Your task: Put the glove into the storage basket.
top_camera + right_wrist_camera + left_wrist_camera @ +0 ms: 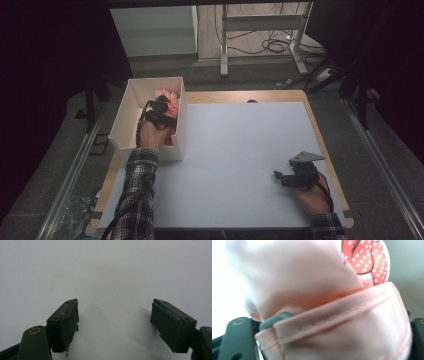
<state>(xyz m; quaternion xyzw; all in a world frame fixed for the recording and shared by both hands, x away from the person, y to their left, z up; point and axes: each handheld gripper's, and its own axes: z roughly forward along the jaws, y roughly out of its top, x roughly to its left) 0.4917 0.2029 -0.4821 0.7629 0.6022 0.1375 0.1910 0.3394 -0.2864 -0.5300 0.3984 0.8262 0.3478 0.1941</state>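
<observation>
The pink cloth (317, 315), soft with a stitched hem and a red dotted patch, lies between the left gripper (161, 111) jaws inside the white box (120, 120); the jaws stand fairly wide, so lift away slowly. The right gripper (113, 322) rests wide open on the smooth worktop (240, 150).

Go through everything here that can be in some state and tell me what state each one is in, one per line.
White box: open-topped, on the table's left edge, pink cloth inside.
Pink cloth: bunched, lying between the left gripper's jaws; a red white-dotted patch shows above it.
Left gripper: lowered into the box, jaws apart.
Right gripper: open, nothing between the jaws, resting low over the white table surface.
</observation>
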